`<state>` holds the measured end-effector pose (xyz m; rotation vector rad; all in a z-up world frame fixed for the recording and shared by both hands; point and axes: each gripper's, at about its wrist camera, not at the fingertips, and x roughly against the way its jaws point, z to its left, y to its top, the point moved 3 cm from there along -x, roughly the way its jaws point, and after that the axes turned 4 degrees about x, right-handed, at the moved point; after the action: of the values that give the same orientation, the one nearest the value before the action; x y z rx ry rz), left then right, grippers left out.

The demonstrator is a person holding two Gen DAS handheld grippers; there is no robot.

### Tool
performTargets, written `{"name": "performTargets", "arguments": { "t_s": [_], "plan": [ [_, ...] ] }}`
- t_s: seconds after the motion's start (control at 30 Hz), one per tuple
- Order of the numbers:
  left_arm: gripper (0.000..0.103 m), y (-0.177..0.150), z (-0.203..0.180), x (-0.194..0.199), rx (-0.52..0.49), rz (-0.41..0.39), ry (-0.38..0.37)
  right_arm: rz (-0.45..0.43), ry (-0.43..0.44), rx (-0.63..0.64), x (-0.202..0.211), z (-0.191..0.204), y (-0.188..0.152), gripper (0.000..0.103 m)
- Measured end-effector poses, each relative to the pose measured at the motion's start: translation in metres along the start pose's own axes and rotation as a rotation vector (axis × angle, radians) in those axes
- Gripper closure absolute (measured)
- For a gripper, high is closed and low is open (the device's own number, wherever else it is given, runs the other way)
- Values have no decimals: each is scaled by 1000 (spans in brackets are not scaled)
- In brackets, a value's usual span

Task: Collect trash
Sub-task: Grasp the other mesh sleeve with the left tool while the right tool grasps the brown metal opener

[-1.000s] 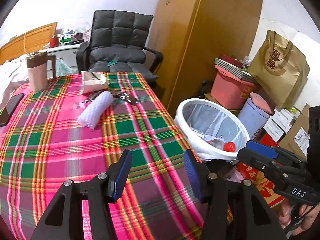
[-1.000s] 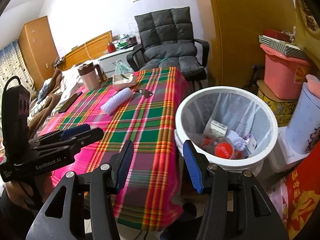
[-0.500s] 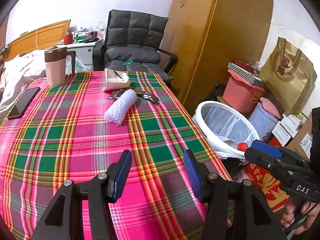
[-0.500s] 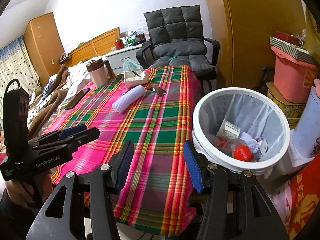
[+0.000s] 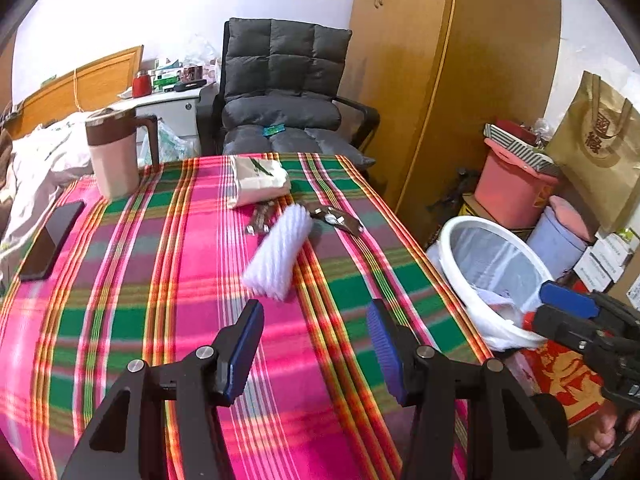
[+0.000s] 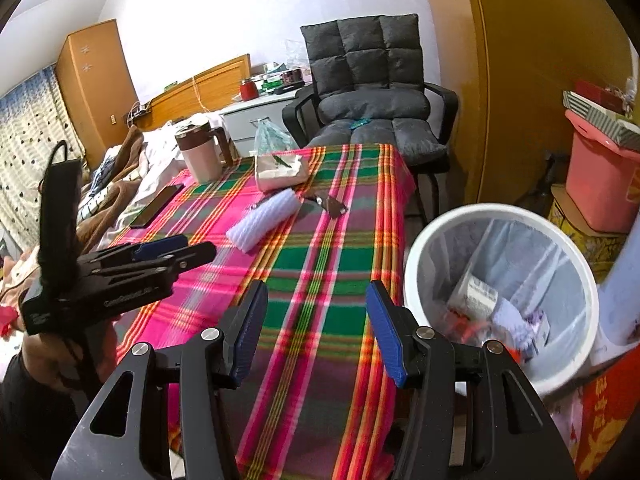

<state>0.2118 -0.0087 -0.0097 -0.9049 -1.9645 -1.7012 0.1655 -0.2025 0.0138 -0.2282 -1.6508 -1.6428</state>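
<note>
A white foam net sleeve (image 5: 280,254) (image 6: 264,220) lies on the plaid tablecloth (image 5: 160,280) (image 6: 320,280), past mid-table. Behind it sit a white tissue pack (image 5: 258,182) (image 6: 280,170), a small brown wrapper (image 5: 340,220) (image 6: 330,204) and some dark scraps (image 5: 260,220). A white bin (image 5: 488,276) (image 6: 500,292) lined with a bag stands off the table's right edge, holding several pieces of trash. My left gripper (image 5: 316,340) (image 6: 176,250) hovers open over the near table, short of the sleeve. My right gripper (image 6: 316,324) (image 5: 560,308) is open too, near the table's right edge beside the bin. Neither holds anything.
A pink and brown jug (image 5: 114,152) and a dark phone (image 5: 52,240) sit at the table's left. A grey padded chair (image 5: 280,100) stands behind the table, a wooden wardrobe (image 5: 440,80) to its right. A pink bucket (image 5: 516,196), boxes and a paper bag (image 5: 600,148) crowd the floor by the bin.
Both grippers have swung left, away from the bin and toward the table. The foam sleeve now sits nearer the middle of the left wrist view. The jaws keep the same gap.
</note>
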Motion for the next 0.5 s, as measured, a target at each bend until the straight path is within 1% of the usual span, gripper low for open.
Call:
{"name": "performTargets", "arguments": {
  "t_s": [0.23,0.47,0.5],
  "plan": [
    [50,25,14,-45,-19,43,22,-9,26,47,-16,1,25,50],
    [50,27,28,-94,11,130,56,15,29,66,-41,-4,39,50],
    [51,25,30,-100,17,143,65,18,27,68,-45,-5,41,50]
  ]
}}
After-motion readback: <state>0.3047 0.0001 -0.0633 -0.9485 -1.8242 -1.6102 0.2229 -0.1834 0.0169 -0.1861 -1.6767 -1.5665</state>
